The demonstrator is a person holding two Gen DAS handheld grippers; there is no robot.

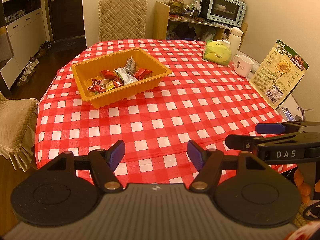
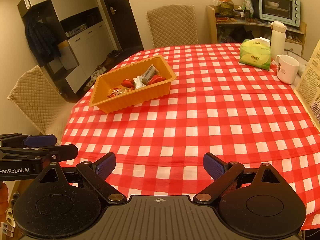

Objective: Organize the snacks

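Both jaws stand released and empty: my left gripper (image 1: pixel 156 155) and right gripper (image 2: pixel 159 168) hover side by side over the near edge of the table (image 1: pixel 180 120). Ahead I see a wide stretch of bare checked cloth. Beyond it, toward the far left edge, sits the orange tray (image 1: pixel 124 94) holding wrapped snacks (image 1: pixel 120 76), well apart from both grippers.
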